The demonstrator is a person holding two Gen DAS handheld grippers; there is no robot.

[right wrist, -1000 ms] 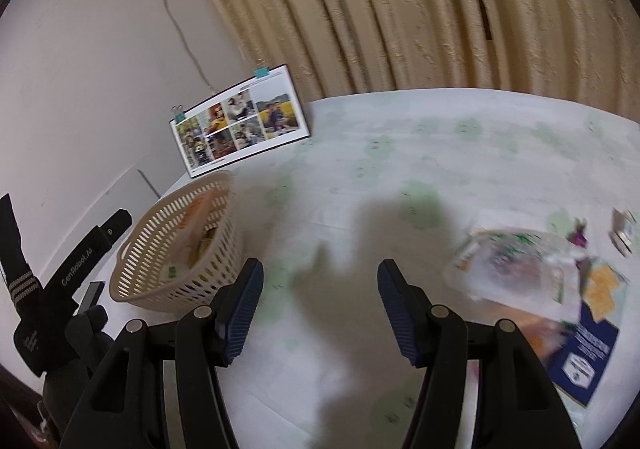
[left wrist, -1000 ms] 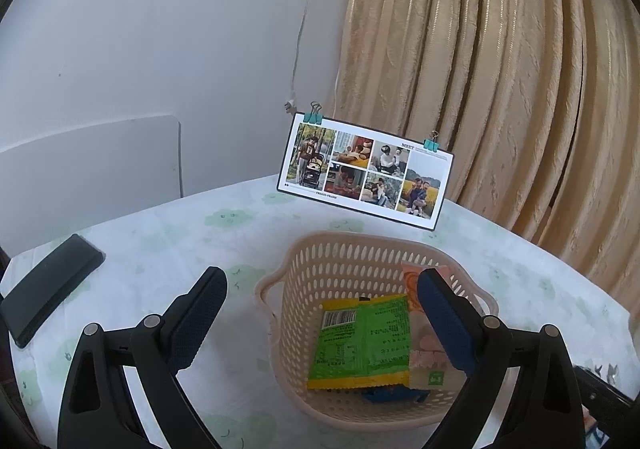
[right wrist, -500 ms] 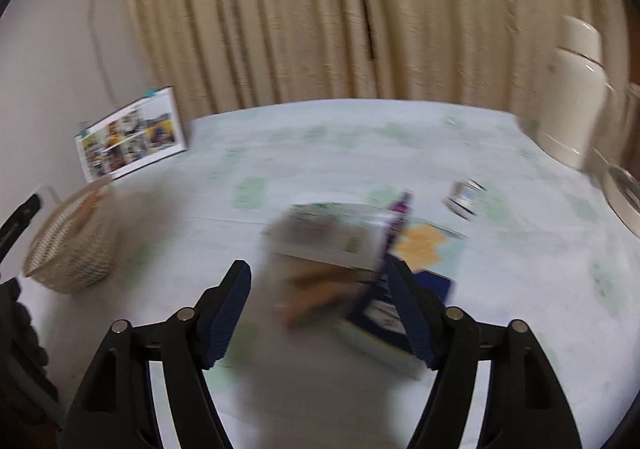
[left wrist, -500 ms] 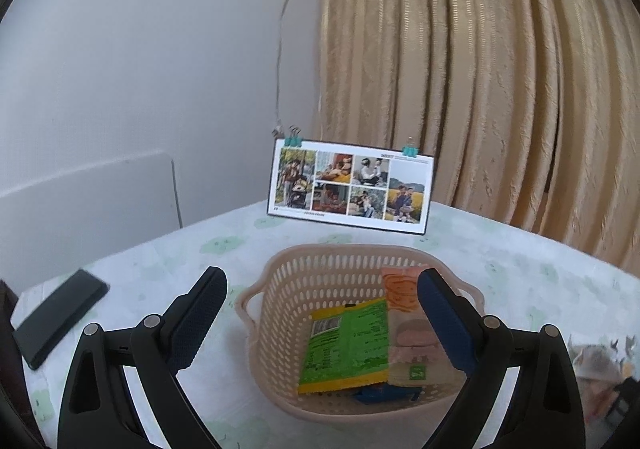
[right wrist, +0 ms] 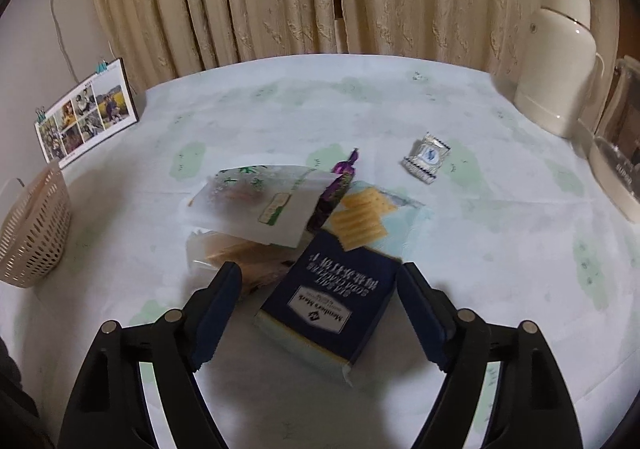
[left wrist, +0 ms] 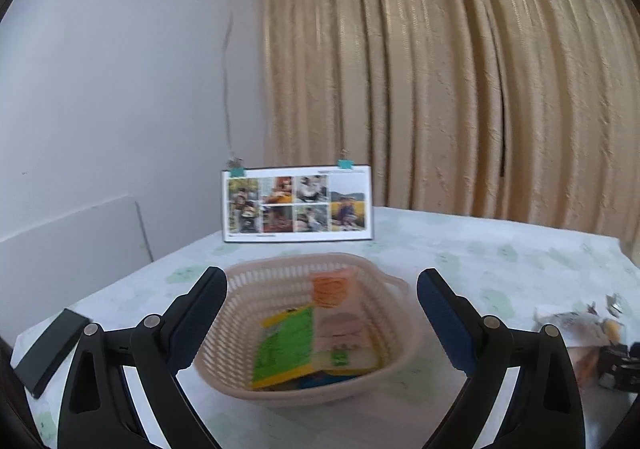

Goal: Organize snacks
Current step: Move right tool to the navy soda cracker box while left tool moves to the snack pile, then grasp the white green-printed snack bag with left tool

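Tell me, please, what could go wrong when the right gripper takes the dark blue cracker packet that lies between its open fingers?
1. The blue cracker packet lies partly under the purple wrapper and beside the white pouch; lifting may drag them.
2. The right gripper spans the packet's wide flat face, so closing could crush the crackers or slip.
3. The basket sits far left; a loose grip may drop the packet on the way.

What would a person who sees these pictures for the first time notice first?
Probably the pile of loose snacks in front of the open right gripper: a dark blue soda cracker pack lies nearest, with a white frosted snack bag behind it. Next comes the beige plastic basket before the open left gripper, which already holds a green packet. Behind the basket a photo collage card stands upright against the tan curtain.
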